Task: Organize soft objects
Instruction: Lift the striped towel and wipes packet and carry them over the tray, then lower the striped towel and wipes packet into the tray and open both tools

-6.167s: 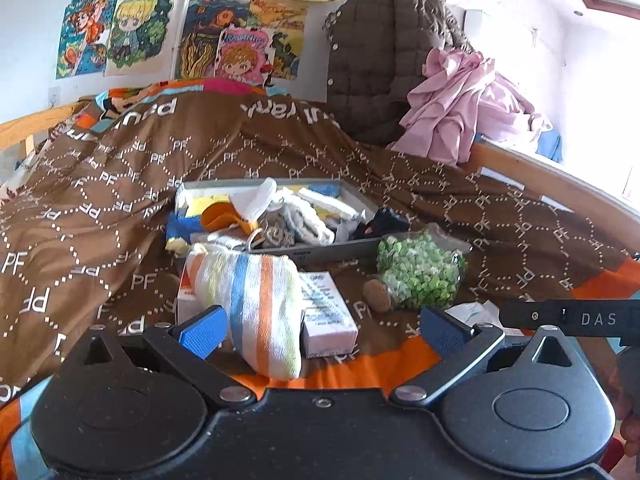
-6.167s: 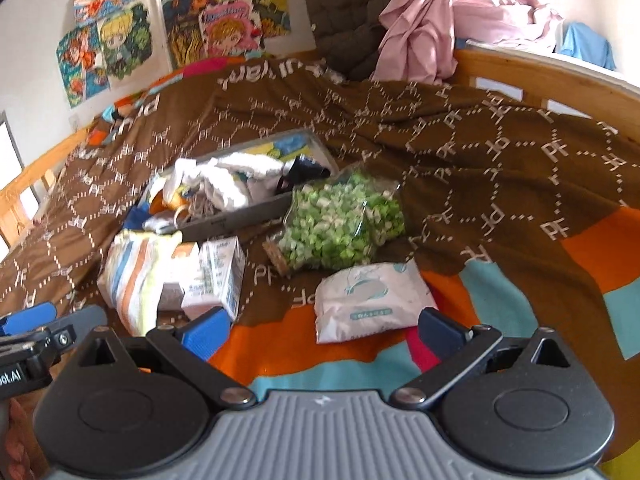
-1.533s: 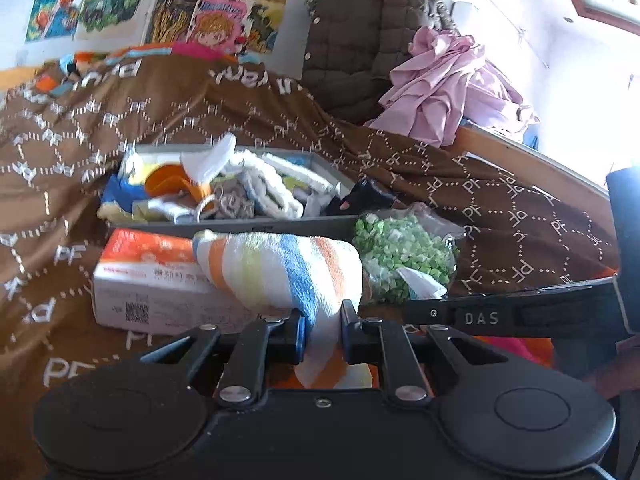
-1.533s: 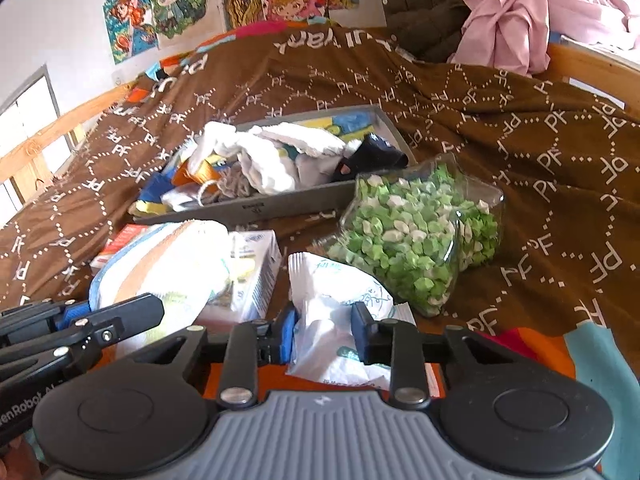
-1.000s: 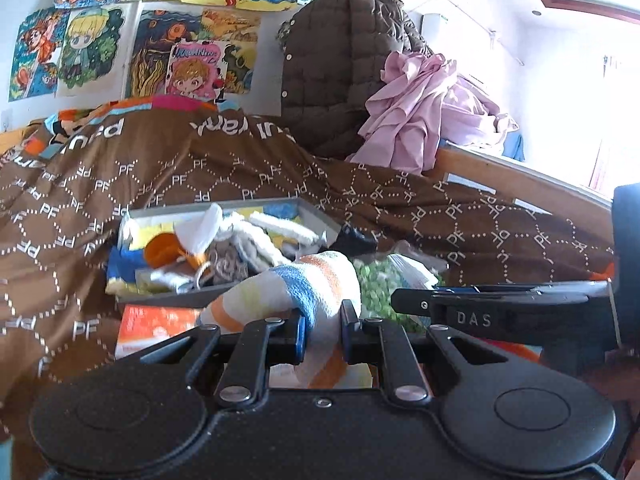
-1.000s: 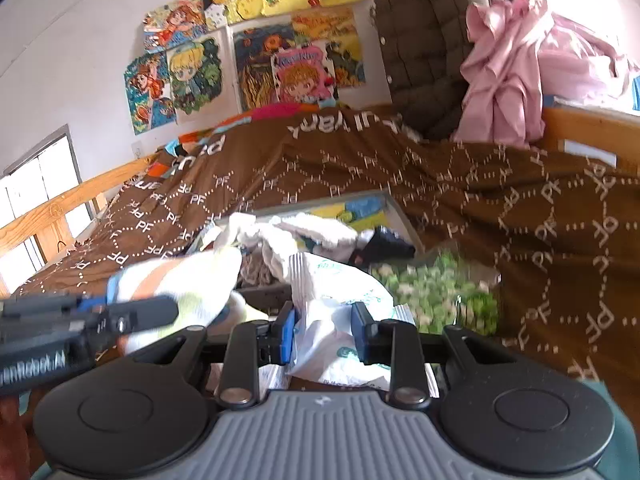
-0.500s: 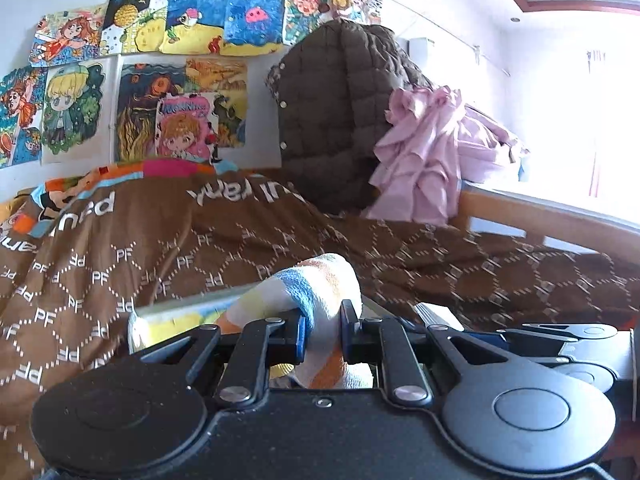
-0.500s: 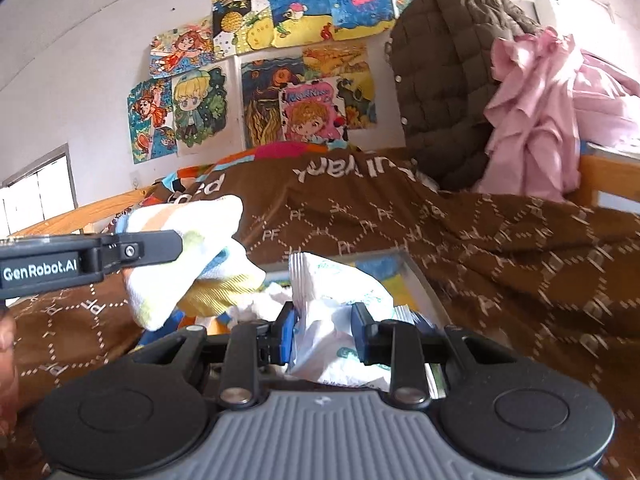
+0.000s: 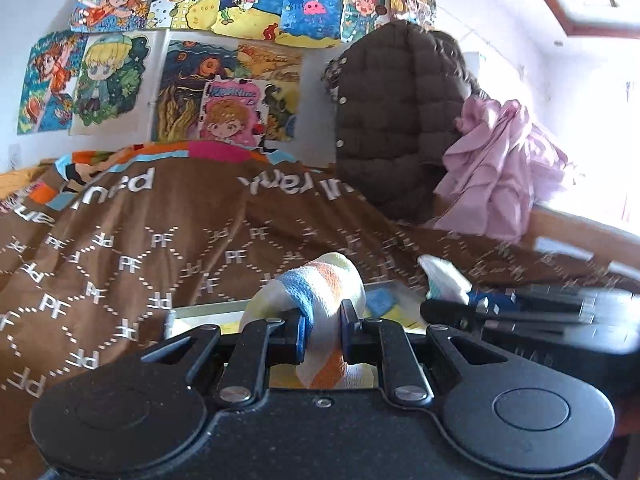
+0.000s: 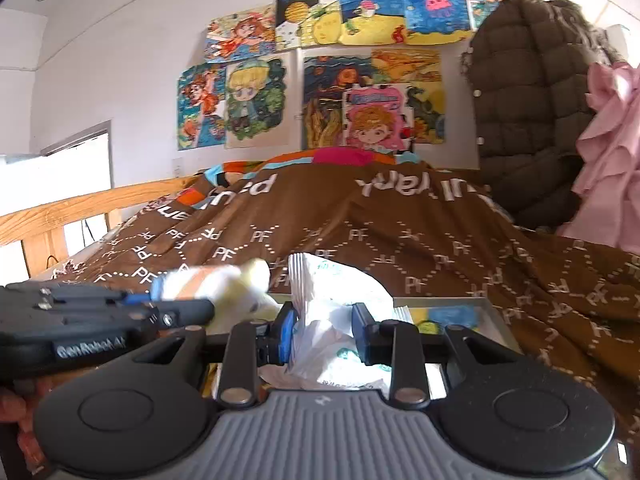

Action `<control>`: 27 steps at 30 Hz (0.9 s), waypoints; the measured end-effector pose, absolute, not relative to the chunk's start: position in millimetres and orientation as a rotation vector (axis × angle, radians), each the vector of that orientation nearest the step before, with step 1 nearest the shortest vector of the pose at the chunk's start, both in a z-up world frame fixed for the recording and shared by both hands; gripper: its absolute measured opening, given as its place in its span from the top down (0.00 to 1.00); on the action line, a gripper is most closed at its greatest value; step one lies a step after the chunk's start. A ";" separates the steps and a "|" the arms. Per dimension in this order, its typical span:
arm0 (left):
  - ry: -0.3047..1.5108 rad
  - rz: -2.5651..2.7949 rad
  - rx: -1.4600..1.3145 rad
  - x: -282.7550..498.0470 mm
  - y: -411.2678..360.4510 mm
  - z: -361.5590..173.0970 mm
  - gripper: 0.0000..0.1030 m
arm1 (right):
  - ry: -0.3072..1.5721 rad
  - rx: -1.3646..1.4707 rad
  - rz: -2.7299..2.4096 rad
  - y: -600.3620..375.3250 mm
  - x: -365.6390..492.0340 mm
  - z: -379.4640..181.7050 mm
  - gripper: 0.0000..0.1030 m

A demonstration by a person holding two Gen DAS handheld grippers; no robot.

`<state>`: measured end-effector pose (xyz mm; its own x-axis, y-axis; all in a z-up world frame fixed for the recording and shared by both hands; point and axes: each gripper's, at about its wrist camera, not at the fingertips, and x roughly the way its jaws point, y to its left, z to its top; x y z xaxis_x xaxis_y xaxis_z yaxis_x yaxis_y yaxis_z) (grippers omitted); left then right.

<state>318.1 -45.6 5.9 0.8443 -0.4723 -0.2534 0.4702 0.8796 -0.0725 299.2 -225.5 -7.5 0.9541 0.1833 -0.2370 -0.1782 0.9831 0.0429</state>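
My left gripper (image 9: 322,336) is shut on a rolled striped towel (image 9: 316,292), white with blue, orange and yellow bands, held up over the grey tray (image 9: 208,310). My right gripper (image 10: 322,332) is shut on a white tissue pack (image 10: 336,312) with green print, held over the same tray (image 10: 460,302). The two grippers are side by side: the right gripper with its pack (image 9: 444,276) shows at the right of the left wrist view, the left gripper with the towel (image 10: 224,280) at the left of the right wrist view. Most of the tray is hidden.
A brown patterned blanket (image 9: 160,240) covers the bed. A brown quilted jacket (image 9: 396,120) and pink clothes (image 9: 500,172) lie at the back right. Posters (image 10: 360,80) hang on the wall. A wooden bed rail (image 10: 60,212) runs on the left.
Both grippers have moved forward, further over the tray, with the towel and the tissue pack still held. The views have tilted up toward the wall.
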 end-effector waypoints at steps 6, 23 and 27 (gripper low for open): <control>0.334 -0.454 -0.043 339.0 -31.1 -15.2 0.83 | 0.277 0.011 0.214 -208.5 322.5 -18.8 0.67; 0.454 -0.402 -0.035 358.3 -28.4 -38.3 0.81 | 0.420 0.097 0.224 -215.9 346.3 -34.5 0.64; 0.463 -0.400 -0.038 358.4 -28.7 -38.7 0.79 | 0.421 0.100 0.222 -214.9 347.2 -37.9 0.59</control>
<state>358.4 -28.7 -38.7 0.8190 -0.3835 -0.4269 0.3665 0.9220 -0.1252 347.2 -214.9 -37.9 0.8889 0.2338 -0.3938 -0.1924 0.9710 0.1422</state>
